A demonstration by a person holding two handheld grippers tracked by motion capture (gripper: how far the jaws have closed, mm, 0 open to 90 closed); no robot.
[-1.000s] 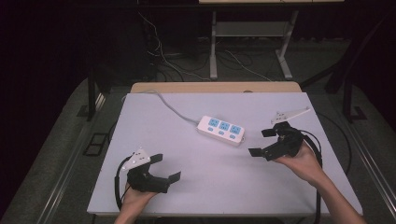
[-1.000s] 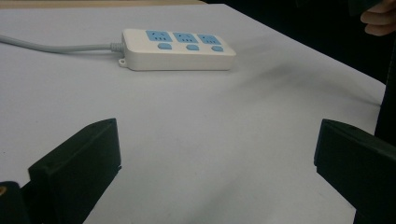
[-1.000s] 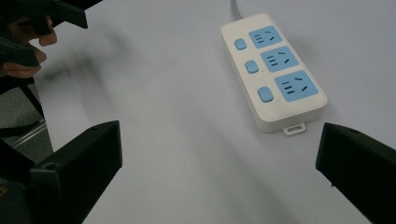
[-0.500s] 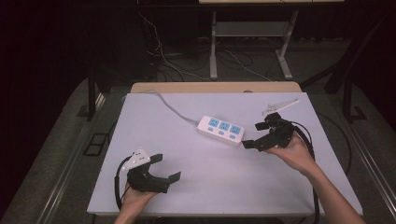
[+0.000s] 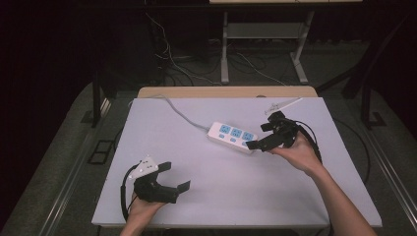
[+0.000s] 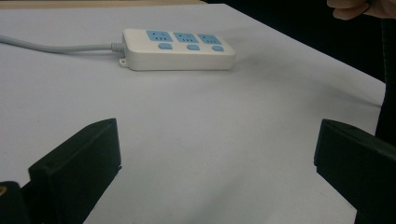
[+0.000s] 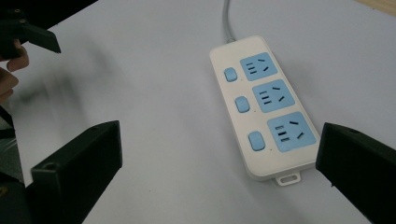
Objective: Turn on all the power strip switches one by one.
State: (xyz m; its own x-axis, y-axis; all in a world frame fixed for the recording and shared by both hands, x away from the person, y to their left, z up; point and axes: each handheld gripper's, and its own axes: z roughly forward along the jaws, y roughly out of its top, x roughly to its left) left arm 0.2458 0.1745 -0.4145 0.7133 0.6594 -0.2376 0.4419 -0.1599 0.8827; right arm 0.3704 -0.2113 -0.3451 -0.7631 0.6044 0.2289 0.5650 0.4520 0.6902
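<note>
While resting low near front-left corner of table [image 5: 305, 196], left gripper [image 5: 173, 178] is gaping wide, jaws holding nothing, pointing toward table middle. White power strip [image 5: 232, 137] is lying flat at table centre, three blue sockets facing up, grey cord [image 5: 177, 112] trailing off toward far-left edge. Right gripper [image 5: 260, 136] is hovering just beside strip's right end, jaws spread wide, gripping nothing. Small white object [image 5: 283, 104] is lying near far edge; kind unclear.

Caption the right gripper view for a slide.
Open right tongs approach a white three-socket power strip on the table.
</note>
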